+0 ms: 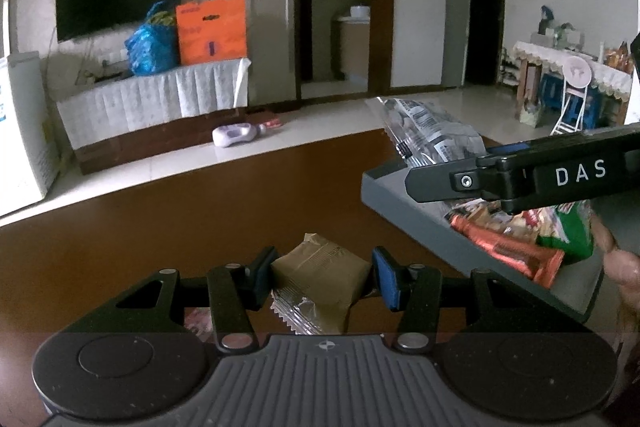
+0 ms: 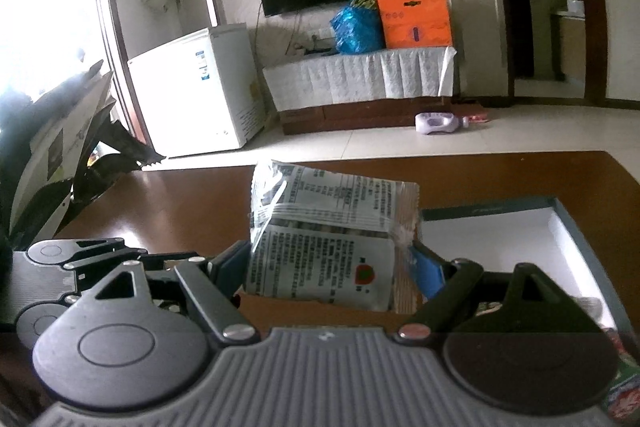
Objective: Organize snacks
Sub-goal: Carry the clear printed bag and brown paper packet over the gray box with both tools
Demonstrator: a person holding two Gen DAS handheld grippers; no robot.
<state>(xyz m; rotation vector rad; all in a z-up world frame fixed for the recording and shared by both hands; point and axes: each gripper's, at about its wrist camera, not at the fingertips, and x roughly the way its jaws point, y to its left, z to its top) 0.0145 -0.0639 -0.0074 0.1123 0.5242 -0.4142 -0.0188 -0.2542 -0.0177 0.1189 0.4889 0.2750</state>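
My left gripper is shut on a tan snack packet, held above the brown table. My right gripper is shut on a wide clear packet with black print, lifted over the table. In the left wrist view the right gripper reaches in from the right over a grey box, and the printed packet sticks out past it. Orange and green snack packs lie inside the box. The box's pale inside also shows at right in the right wrist view.
A white freezer and a covered TV stand stand across the tiled floor, with a purple bottle lying on it. Dark bags and cardboard crowd the table's left end. A hand shows at the right edge.
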